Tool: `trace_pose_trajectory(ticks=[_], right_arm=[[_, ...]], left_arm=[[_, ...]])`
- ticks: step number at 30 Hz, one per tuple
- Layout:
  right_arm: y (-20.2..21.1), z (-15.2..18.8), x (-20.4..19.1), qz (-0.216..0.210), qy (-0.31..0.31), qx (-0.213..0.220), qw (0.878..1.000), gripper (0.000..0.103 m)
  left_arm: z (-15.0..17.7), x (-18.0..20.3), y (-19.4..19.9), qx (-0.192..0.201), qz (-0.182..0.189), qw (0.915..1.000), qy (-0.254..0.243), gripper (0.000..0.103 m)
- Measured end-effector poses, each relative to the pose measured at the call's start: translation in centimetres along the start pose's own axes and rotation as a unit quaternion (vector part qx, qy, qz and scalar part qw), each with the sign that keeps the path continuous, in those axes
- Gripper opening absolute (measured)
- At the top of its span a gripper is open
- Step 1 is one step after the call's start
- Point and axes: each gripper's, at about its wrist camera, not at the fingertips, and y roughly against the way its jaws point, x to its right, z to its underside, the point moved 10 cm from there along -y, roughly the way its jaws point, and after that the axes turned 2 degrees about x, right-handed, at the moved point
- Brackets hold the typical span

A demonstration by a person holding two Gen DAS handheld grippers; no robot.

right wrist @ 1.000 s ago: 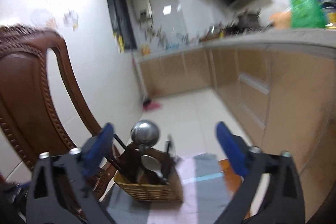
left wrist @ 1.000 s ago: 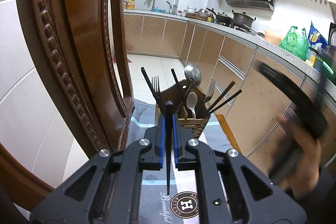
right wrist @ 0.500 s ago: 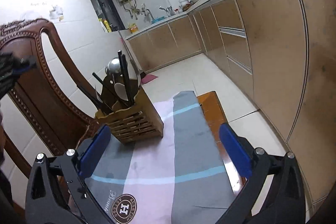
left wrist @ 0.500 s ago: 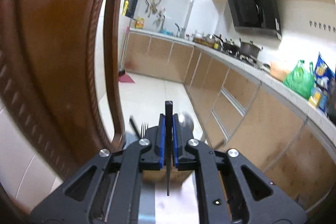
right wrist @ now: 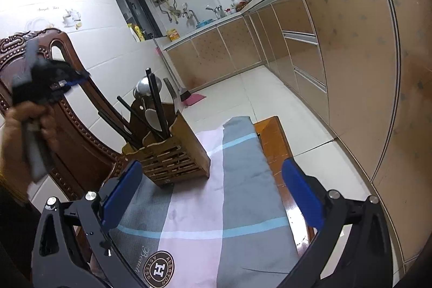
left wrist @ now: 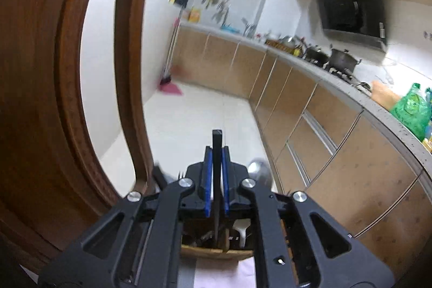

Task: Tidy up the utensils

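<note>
Left tool [left wrist: 216, 166] clamped on black chopstick [left wrist: 216, 180], above wooden utensil holder [right wrist: 175, 153]. Chair back [left wrist: 54, 99] close at left. Right tool [right wrist: 213, 193] spread wide, empty, over cloth [right wrist: 229, 207]; tabletop [right wrist: 272, 142] edge right, open floor [right wrist: 270, 93] beyond.

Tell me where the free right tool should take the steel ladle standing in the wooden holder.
Probably just under the ladle bowl, on the upright handle, coming from above. Its lower handle is buried among chopsticks and a white spoon inside the holder, so only the top stands clear. The right tool is open and empty.
</note>
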Motion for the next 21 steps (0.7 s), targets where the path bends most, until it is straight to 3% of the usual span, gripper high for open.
trace_pose_trajectory(ticks=[2,4,5,6,7,9,15,17,19,21], right_arm=[[-0.2,0.2,-0.3,-0.001,0.006,-0.007,1.000,0.100],[-0.4,0.5,-0.8,0.003,0.020,-0.015,1.000,0.100],[-0.6,0.7,-1.1,0.008,0.031,-0.021,0.999,0.100],[-0.7,0.9,-1.2,0.014,0.039,-0.025,0.999,0.100],[-0.9,1.1,-1.4,0.025,0.049,-0.030,0.998,0.100],[-0.8,1.3,-1.7,0.047,0.072,-0.033,0.996,0.100],[0.1,2.0,-2.8,0.066,0.112,-0.043,0.991,0.100],[0.3,2.1,-2.8,0.070,0.114,-0.047,0.990,0.100],[0.7,2.5,-2.9,0.074,0.111,-0.060,0.989,0.100],[1.2,2.8,-3.2,0.076,0.108,-0.065,0.989,0.100]], left_arm=[[1.7,-0.9,-1.3,-0.018,-0.001,0.9998,0.011,0.007],[3.8,-1.7,-2.4,-0.040,-0.001,0.9991,0.009,0.015],[4.9,-1.9,-2.7,-0.055,-0.004,0.9985,-0.002,0.044],[6.0,-2.1,-2.6,-0.065,-0.008,0.9977,-0.016,0.079],[6.6,-2.2,-2.2,-0.065,-0.012,0.9975,-0.025,0.091],[8.3,-2.4,0.3,-0.055,-0.020,0.9969,-0.053,0.098],[14.7,-2.9,8.9,-0.072,-0.044,0.9892,-0.120,0.099],[16.4,-3.0,10.8,-0.091,-0.047,0.9880,-0.116,0.099],[18.0,-2.7,12.5,-0.105,-0.025,0.9884,-0.107,0.099],[19.1,-2.4,14.0,-0.098,-0.020,0.9884,-0.115,0.099]])
